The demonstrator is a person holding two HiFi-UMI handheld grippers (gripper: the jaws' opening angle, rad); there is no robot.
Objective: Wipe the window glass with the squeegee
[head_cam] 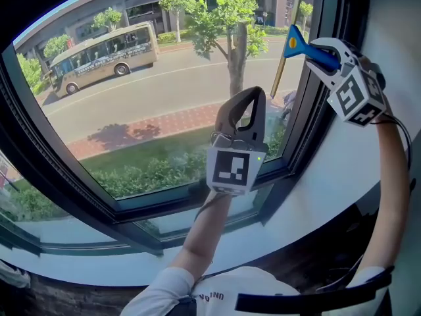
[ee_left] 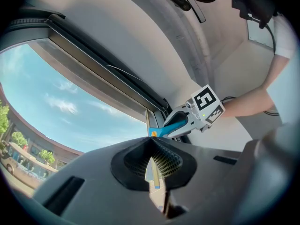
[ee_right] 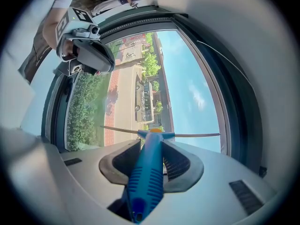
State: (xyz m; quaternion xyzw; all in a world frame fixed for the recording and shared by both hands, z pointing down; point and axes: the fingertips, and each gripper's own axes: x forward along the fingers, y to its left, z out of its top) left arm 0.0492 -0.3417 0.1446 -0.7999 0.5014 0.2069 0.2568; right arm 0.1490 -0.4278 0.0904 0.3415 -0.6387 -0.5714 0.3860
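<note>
Looks like the wipe is only being lined up. The right gripper (head_cam: 323, 56) has its jaws clamped on the blue handle of the squeegee (head_cam: 301, 47), with the blade up along the right edge of the window glass (head_cam: 145, 91). The left gripper (head_cam: 245, 97) hovers before the glass's lower middle, jaws pressed together on nothing. Next it probably needs the blade flat on the glass, then a steady drag.

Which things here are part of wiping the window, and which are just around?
In the job: squeegee, held by the right gripper; window glass.
Just around: left gripper, shut and empty; bus and tree outside.
</note>
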